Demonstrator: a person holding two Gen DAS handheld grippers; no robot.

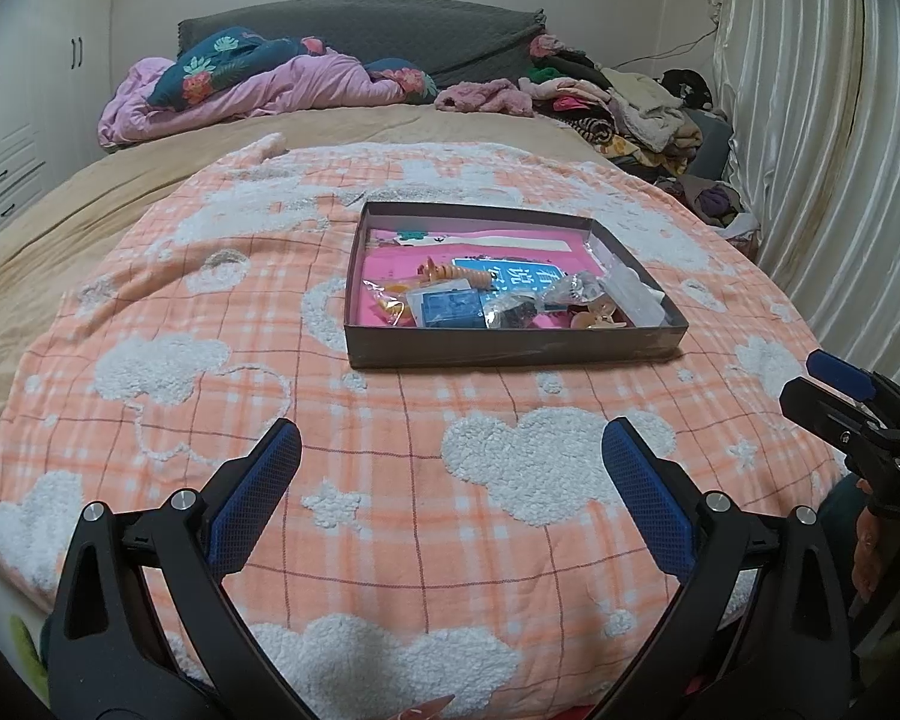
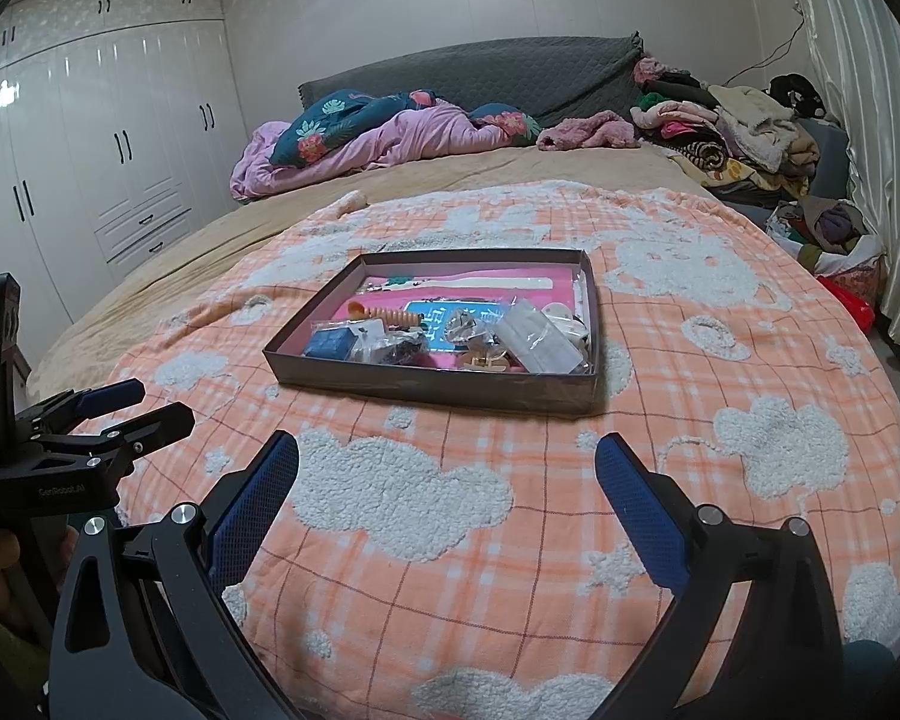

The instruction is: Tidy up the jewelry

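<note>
Cardboard tray (image 1: 510, 354) of jewelry is lying well ahead of both grippers, left (image 1: 450, 492) and right (image 2: 447, 489), each gaping wide, holding nothing.

Left gripper (image 1: 450, 480) and right gripper (image 2: 447, 480) both spread wide, empty

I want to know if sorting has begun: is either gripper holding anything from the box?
No: the left gripper and the right gripper both hang open and empty over the blanket, short of the box.
</note>
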